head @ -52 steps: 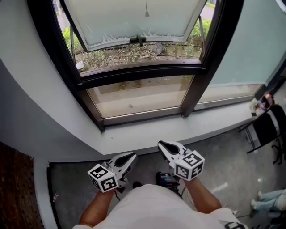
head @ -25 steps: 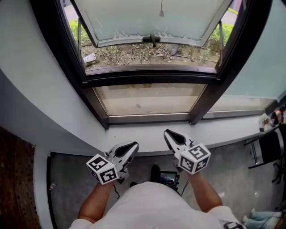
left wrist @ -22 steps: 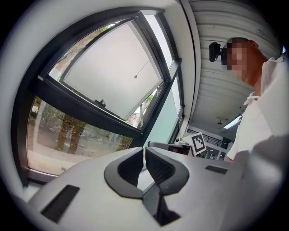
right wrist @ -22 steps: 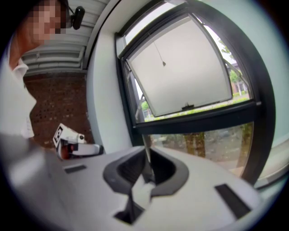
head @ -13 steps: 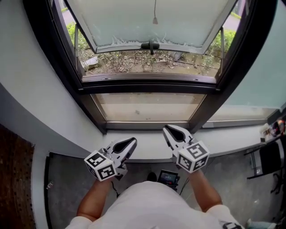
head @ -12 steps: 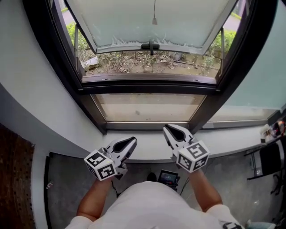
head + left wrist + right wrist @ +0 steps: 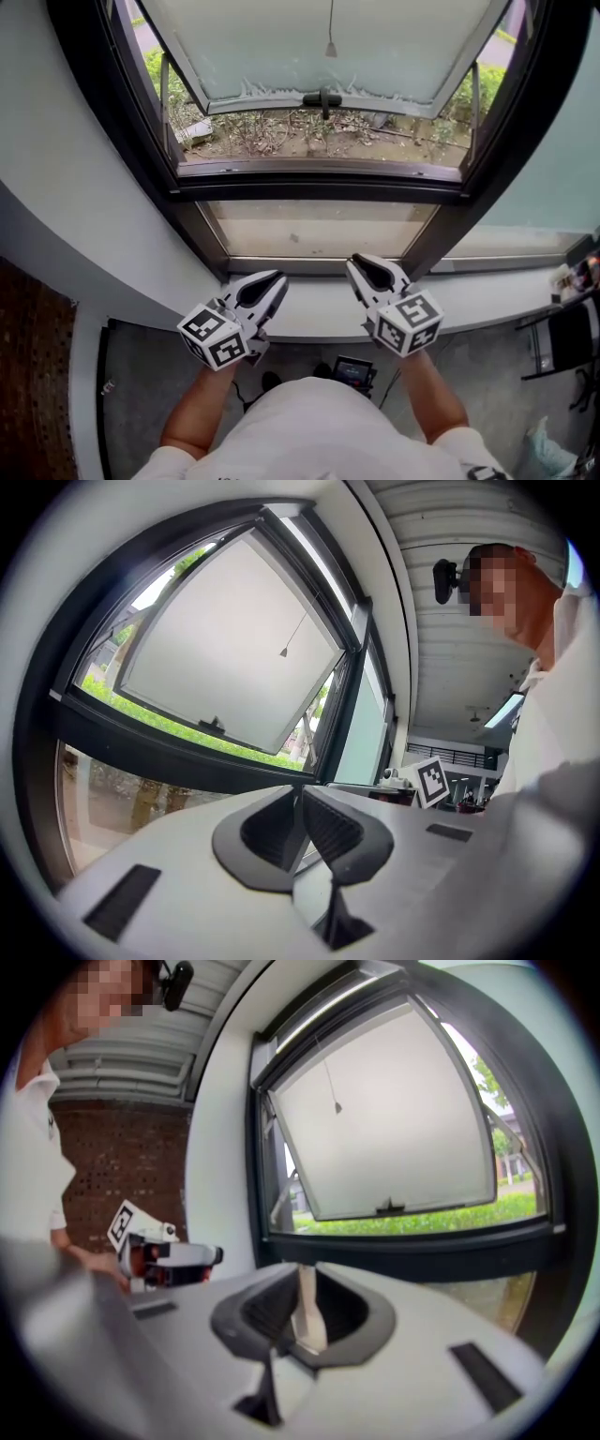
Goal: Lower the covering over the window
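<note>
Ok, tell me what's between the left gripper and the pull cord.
Nothing visible does. The pull cord hangs free before the open window sash, up ahead of the left gripper; only air lies between.

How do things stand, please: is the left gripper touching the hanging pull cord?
Apart. The head view shows the left gripper down by the sill, far below the pull cord.

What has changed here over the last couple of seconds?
The left gripper and the right gripper moved forward, from over the grey floor to over the white window sill. The right gripper's jaws have just been opening slightly, nothing between them. The left jaws stay shut; the frosted window pane stays propped open.
</note>
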